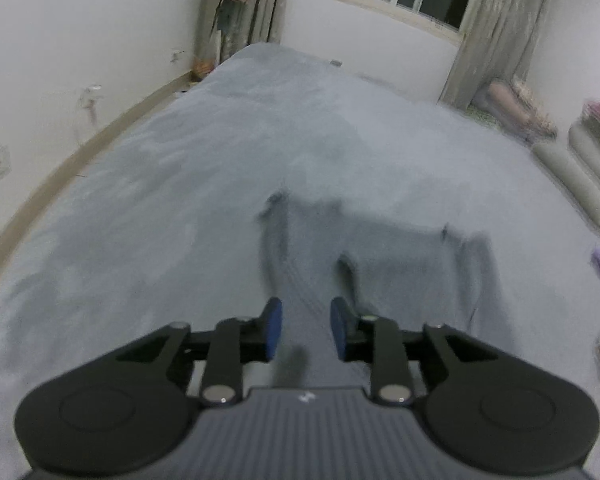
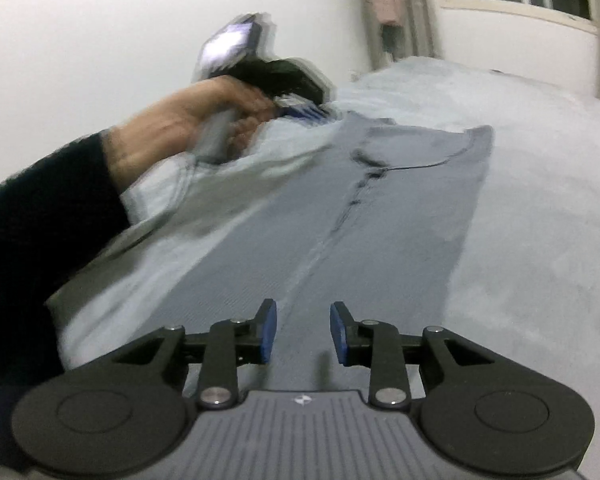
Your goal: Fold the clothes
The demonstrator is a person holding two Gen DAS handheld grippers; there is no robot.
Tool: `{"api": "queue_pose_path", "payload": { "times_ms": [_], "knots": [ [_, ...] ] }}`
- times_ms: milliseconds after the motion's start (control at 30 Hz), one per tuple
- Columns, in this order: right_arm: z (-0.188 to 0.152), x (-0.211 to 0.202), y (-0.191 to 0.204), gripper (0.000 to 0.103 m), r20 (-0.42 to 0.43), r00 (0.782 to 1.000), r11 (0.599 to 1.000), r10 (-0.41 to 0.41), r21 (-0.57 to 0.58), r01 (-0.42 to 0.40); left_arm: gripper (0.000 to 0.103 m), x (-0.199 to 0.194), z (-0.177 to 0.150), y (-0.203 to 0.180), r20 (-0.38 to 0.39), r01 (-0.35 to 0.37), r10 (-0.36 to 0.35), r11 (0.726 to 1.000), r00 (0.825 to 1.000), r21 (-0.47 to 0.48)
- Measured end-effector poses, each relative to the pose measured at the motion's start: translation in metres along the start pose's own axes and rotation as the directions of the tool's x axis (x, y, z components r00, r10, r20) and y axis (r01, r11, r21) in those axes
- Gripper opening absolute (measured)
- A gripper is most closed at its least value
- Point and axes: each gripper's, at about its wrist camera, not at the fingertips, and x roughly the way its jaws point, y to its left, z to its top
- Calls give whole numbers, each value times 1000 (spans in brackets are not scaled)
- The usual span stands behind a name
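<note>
Left wrist view: the left gripper (image 1: 306, 330) is released, jaws parted over the grey trousers (image 1: 388, 264) spread flat on the bed (image 1: 160, 184). The right gripper (image 2: 303, 332) is likewise released and empty above them. Pinching both hems evenly should keep the next fold square.

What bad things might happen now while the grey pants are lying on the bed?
1. Both tongs, left and right, are open with nothing clamped, so a grab at the grey pants might pinch the bed cover too, since it is nearly the same colour.
2. The pants show a wrinkle down the middle; folding now may press it in.
3. The pictures are blurred, suggesting fast motion, which might drag the cloth crooked.
</note>
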Motion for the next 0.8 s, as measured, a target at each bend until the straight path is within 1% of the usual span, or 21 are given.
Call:
{"api": "queue_pose_path", "payload": {
  "times_ms": [67, 100, 200, 267, 433, 500, 567, 633, 733, 800],
  "knots": [
    [17, 19, -21, 30, -13, 999, 999, -52, 13, 52, 34, -13, -15, 7, -3, -23, 23, 1000, 1000, 10],
    [25, 27, -32, 30, -14, 998, 998, -59, 31, 59, 35, -19, -21, 11, -3, -28, 28, 1000, 1000, 0],
    [47, 52, -66, 36, -25, 997, 992, -79, 99, 81, 39, -25, -28, 27, 8, -27, 28, 998, 1000, -62],
    [58, 67, -88, 36, -35, 994, 982, -102, 156, 107, 39, -21, -30, 32, 15, -31, 32, 996, 999, -84],
    [80, 102, -127, 39, -38, 993, 971, -111, 211, 117, 38, 5, -41, 26, -3, -49, 49, 997, 999, -57],
    [93, 114, -139, 42, -30, 993, 966, -118, 229, 122, 38, 11, -42, 23, 9, -65, 65, 997, 998, -35],
    [106, 126, -151, 44, -25, 992, 960, -122, 253, 124, 38, 14, -41, 21, 20, -72, 72, 997, 997, -23],
    [120, 139, -163, 45, -22, 993, 952, -120, 283, 121, 38, 15, -38, 23, 23, -62, 63, 997, 998, -34],
    [137, 158, -173, 47, -25, 990, 949, -139, 284, 140, 38, 17, -37, 26, 29, -60, 61, 997, 998, -41],
    [148, 169, -185, 47, -32, 992, 937, -126, 325, 129, 38, 17, -36, 26, 39, -68, 69, 997, 997, -34]
  ]
}}
